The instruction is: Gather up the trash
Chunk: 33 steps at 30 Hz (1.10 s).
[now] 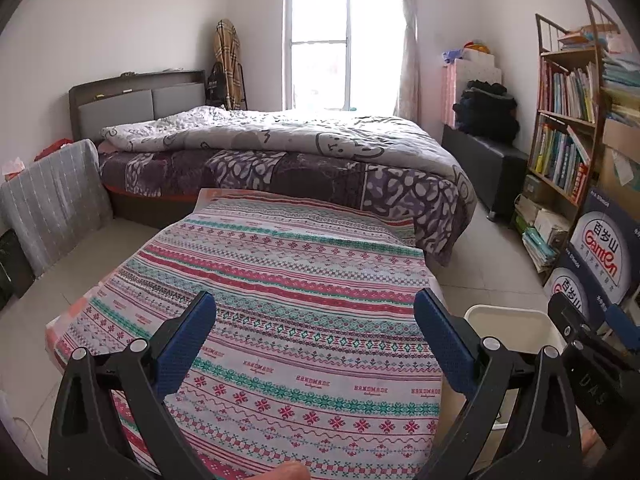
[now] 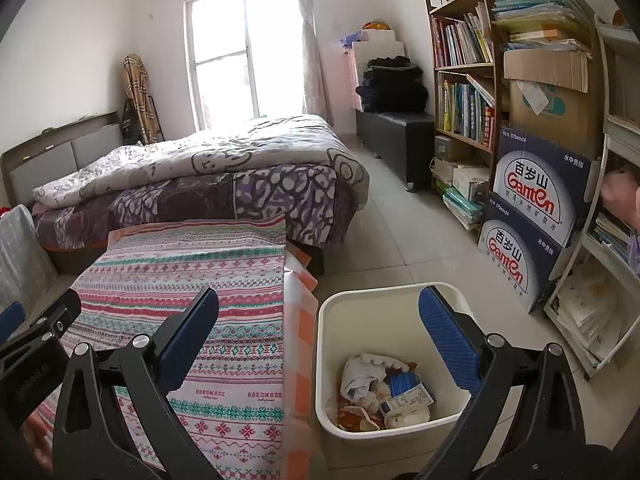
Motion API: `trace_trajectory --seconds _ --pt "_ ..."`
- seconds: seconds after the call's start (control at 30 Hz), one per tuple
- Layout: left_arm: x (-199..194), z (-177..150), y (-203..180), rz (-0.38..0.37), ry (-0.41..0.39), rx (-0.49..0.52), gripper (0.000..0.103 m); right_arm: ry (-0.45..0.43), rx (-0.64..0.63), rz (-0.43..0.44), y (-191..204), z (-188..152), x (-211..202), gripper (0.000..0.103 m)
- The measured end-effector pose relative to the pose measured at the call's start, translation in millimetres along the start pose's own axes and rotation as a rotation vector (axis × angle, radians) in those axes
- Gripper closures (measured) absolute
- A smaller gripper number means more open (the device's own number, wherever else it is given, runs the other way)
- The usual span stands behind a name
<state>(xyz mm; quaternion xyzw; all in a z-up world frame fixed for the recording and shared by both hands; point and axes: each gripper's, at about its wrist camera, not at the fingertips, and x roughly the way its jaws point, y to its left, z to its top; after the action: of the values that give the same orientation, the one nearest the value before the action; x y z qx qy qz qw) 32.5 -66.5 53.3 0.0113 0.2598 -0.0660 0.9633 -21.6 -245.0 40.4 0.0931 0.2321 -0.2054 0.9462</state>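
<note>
Several crumpled wrappers [image 2: 384,392] heaped in white bin [image 2: 332,360], tongs [image 2: 320,340] empty.

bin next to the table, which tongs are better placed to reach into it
Right. The right tongs stand open with the white bin and its trash directly ahead. The left tongs, also open, face the patterned tablecloth, the bin off to their right.

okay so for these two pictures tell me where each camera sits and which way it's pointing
Left wrist: on the left gripper, open above the patterned tablecloth, facing the bed and window; a fingertip shows below.
Right wrist: on the right gripper, open, between tablecloth and white bin of trash.
Shared: tablecloth, bed, window, bin, bookshelf.
</note>
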Motion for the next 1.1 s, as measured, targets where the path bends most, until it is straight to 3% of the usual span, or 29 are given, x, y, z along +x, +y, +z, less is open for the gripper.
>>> trace_trajectory --seconds 1.1 --pt "4.6 -3.5 3.8 0.004 0.020 -0.006 0.007 0.019 0.009 0.016 -4.1 0.4 1.2 0.007"
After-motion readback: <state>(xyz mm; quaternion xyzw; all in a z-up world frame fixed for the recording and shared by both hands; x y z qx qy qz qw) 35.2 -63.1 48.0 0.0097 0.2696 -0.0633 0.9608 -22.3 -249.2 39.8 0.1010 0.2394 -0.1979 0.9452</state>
